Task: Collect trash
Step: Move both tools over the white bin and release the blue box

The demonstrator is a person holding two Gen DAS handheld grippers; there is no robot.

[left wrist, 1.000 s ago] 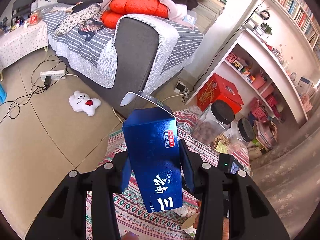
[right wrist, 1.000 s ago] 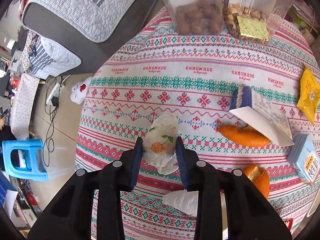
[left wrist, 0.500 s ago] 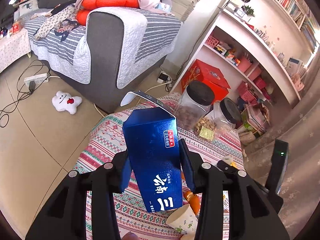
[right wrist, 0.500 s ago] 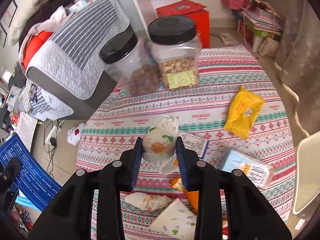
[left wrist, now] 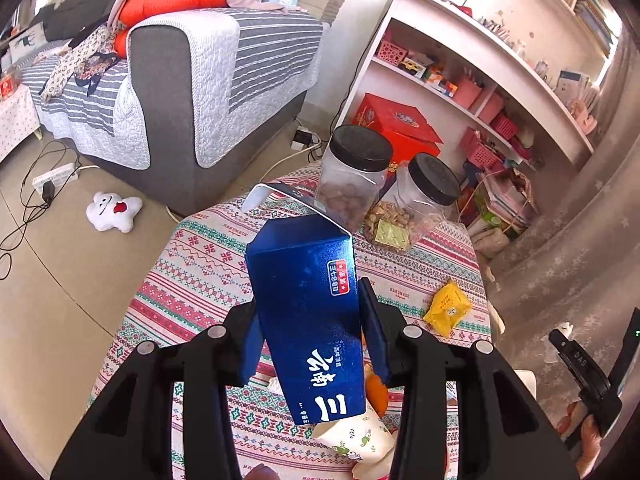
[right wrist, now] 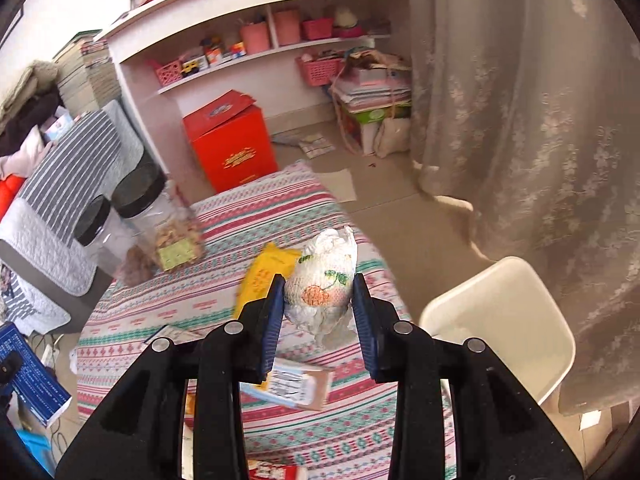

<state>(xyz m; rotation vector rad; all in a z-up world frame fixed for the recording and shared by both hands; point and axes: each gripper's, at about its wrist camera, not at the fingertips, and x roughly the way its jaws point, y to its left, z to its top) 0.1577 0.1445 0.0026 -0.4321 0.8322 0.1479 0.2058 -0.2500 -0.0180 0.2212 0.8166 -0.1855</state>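
My left gripper (left wrist: pixel 314 338) is shut on a tall blue carton (left wrist: pixel 310 312) with its top flap open, held above the round table with the patterned cloth (left wrist: pixel 200 264). My right gripper (right wrist: pixel 318 312) is shut on a crumpled white paper cup (right wrist: pixel 324 280) with a fruit print, held above the table (right wrist: pixel 168 312). On the cloth lie a yellow packet (left wrist: pixel 448 308), orange peel (left wrist: pixel 378 394) and a printed paper cup (left wrist: pixel 352 436). The right wrist view shows the yellow packet (right wrist: pixel 268 276) and a flat white box (right wrist: pixel 296 384). The blue carton shows at its left edge (right wrist: pixel 28 376).
Two black-lidded clear jars (left wrist: pixel 356 176) (left wrist: pixel 420 200) stand at the table's far side. A white chair (right wrist: pixel 508 320) stands right of the table by the curtain (right wrist: pixel 540 120). A red box (right wrist: pixel 230 144), shelves (right wrist: pixel 256 56) and a grey sofa (left wrist: pixel 180 92) lie beyond.
Both grippers have swung right with their loads. The right one has lifted from low over the cloth and now faces the chair and curtain. The left view now takes in the table and jars.
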